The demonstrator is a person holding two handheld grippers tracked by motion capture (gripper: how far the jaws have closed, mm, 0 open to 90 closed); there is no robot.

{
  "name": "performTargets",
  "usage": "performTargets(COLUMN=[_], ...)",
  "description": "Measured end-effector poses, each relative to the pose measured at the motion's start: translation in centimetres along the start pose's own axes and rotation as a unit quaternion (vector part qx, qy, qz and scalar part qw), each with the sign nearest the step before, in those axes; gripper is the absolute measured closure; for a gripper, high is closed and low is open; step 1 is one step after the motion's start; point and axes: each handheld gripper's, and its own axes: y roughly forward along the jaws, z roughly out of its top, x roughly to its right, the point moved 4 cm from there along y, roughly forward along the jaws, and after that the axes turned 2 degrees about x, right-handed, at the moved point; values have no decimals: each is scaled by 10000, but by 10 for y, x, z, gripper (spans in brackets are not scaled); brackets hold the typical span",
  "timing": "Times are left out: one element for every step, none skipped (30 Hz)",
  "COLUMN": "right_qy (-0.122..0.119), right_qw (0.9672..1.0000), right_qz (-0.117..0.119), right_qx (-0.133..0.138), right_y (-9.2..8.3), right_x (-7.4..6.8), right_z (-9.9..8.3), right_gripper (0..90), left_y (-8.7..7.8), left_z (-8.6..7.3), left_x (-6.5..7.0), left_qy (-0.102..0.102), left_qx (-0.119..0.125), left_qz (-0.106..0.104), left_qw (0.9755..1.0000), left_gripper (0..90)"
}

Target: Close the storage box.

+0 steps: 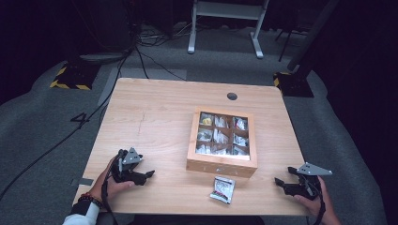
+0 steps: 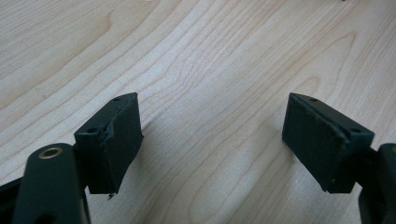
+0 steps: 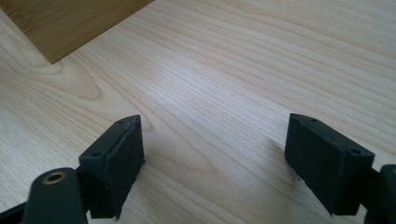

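Dark studio w/ grey carpet, cables and stand legs is surrounding a pale wood-grain table (image 1: 155,108). Wooden box (image 1: 222,161) w/ clear lid is sitting right of centre, divided into nine compartments, each holding small packets; contents too small to identify. Just in front of the box, apart from it, a small sachet (image 1: 223,189) is lying flat near the table's front edge, between the two hands.

Left gripper (image 1: 146,175) is resting on the table at front left, pointing toward the sachet; in the left gripper view its black pads (image 2: 119,140) are standing wide apart w/ nothing but bare wood between them. Right gripper (image 1: 280,182) is resting at front right; its pads (image 3: 116,158) are likewise standing wide apart and holding nothing, w/ a box corner (image 3: 70,23) showing beyond them.

Handling, est.: sachet is looking light, thin and crinkly, w/ glossy film, probably slippery and easily creased. Being flat on the wood, it is offering little edge; best hold is likely a pinch across one short sealed end, approx. where the film is lifting slightly. Box is looking rigid, heavier, square-edged, w/ a smooth finish.
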Motion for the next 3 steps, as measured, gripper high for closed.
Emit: performTargets(right_qy=[1, 0, 1], right_qw=[10000, 10000, 10000], right_qz=[-1, -2, -1], right_qx=[3, 2, 4], right_y=[0, 0, 0], right_x=[0, 0, 0], right_z=[0, 0, 0], right_gripper=[196, 196, 196], left_y=[0, 0, 0], left_z=[0, 0, 0], left_x=[0, 0, 0], left_qy=[-3, 0, 0], left_qx=[1, 1, 2], left_qz=[-4, -7, -8], left_qw=[10000, 10000, 10000], left_gripper=[201, 200, 200])
